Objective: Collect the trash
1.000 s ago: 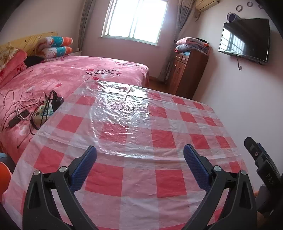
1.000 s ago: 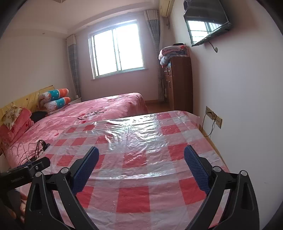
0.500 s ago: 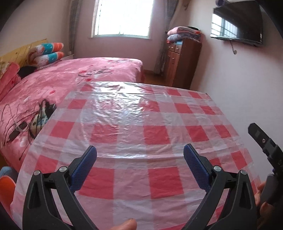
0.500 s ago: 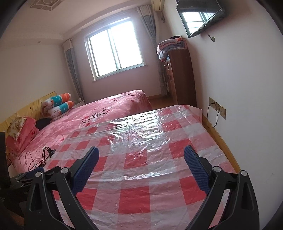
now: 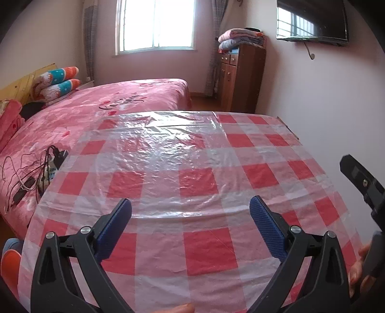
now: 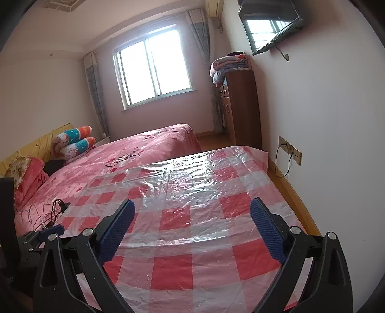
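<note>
No trash shows in either view. A table under a red-and-white checked plastic cloth (image 5: 192, 183) fills the foreground, also seen as the cloth (image 6: 192, 228) in the right wrist view. My left gripper (image 5: 190, 221) hovers open over the near part of the cloth, nothing between its blue pads. My right gripper (image 6: 191, 224) is open too, empty, raised above the same table. At the right edge of the left wrist view the right gripper's black body (image 5: 365, 187) is held by a hand (image 5: 358, 269).
A bed with a pink cover (image 5: 115, 106) lies left of the table, with cables and a power strip (image 5: 43, 173) near the table edge. A wooden dresser (image 6: 240, 108) with folded blankets, a wall TV (image 6: 269, 21) and a wall socket (image 6: 290, 149) line the right wall.
Both grippers have tilted upward and stayed open. The left view turned toward the window and dresser; the right view shows more ceiling and wall.
</note>
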The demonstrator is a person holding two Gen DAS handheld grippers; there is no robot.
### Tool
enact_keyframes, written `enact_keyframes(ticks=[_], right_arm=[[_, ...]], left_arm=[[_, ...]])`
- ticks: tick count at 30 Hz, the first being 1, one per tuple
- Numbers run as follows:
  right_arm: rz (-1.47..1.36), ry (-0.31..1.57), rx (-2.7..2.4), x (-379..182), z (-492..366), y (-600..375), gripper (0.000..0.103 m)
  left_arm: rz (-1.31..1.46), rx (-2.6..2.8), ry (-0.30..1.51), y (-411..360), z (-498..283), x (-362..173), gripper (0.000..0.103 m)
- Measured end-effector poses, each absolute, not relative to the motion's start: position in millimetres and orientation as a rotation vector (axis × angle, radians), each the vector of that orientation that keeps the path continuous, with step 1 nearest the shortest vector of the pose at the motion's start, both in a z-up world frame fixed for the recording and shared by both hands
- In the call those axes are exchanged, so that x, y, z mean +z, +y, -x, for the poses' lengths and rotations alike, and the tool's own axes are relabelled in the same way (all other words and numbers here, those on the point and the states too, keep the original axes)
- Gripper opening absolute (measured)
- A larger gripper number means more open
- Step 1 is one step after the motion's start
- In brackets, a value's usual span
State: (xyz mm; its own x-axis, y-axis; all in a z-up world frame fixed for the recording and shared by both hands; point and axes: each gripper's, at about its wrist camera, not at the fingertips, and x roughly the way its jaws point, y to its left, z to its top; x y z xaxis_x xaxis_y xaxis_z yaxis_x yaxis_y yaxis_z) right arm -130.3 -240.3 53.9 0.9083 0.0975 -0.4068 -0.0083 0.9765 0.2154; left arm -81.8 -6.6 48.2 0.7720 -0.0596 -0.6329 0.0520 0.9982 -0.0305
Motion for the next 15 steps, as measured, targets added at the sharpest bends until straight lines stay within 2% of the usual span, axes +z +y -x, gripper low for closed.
enact_keyframes(ticks=[15], right_arm=[[-0.142,0.416,0.052,55.6,132.9,-220.1,0.095]], left_arm=[[0.007,-0.010,0.679,-1.5,78.4,46.5,0.099]])
